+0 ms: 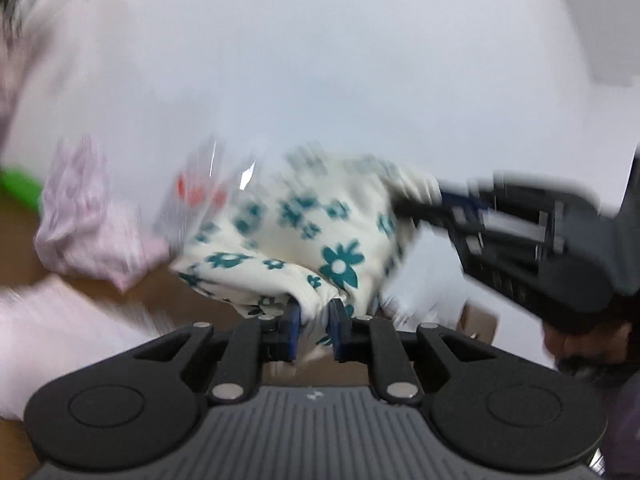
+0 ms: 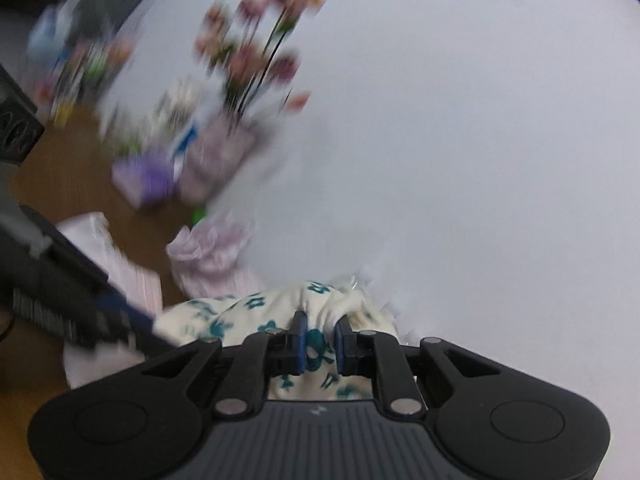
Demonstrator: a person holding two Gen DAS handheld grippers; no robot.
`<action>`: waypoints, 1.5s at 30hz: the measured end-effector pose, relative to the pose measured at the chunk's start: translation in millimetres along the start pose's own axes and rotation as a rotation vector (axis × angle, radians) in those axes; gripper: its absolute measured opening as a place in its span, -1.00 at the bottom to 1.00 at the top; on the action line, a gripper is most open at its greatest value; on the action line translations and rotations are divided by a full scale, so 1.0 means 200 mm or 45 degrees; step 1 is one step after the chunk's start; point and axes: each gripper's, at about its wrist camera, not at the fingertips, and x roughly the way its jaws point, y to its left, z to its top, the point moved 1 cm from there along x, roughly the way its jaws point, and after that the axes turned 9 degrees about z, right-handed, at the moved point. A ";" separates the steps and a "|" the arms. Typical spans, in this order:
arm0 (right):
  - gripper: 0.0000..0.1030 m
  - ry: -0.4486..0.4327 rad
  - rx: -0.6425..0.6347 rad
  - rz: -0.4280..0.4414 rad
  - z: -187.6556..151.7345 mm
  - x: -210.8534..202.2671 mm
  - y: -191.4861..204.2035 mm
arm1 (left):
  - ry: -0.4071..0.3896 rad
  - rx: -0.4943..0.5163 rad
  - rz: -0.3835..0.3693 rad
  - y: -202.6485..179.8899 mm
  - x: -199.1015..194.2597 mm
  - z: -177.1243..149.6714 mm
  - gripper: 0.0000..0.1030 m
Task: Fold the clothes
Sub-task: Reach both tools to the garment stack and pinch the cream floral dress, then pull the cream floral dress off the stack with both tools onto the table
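A cream garment with teal flowers is held up off the wooden table between both grippers; both views are motion-blurred. My left gripper is shut on a bunched edge of it. My right gripper is shut on another bunched part of the garment. The right gripper also shows in the left wrist view, pinching the garment's far right end. The left gripper shows in the right wrist view, at the garment's left end.
Pink clothes lie on the wooden table, with a clear plastic bag beside them. In the right wrist view a pink garment, a purple box and blurred flowers stand against a white wall.
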 end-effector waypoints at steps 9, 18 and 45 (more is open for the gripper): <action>-0.72 -0.054 0.542 0.153 0.01 -0.53 0.34 | -0.100 0.167 0.049 -0.12 -0.82 0.12 -0.71; 0.38 0.092 0.945 0.296 -0.64 -0.58 0.78 | 0.211 0.102 0.273 0.20 -1.02 -0.36 0.60; -0.84 -0.047 1.223 0.387 -0.48 -0.10 0.69 | 0.331 0.263 0.151 0.17 -0.67 -0.36 -0.49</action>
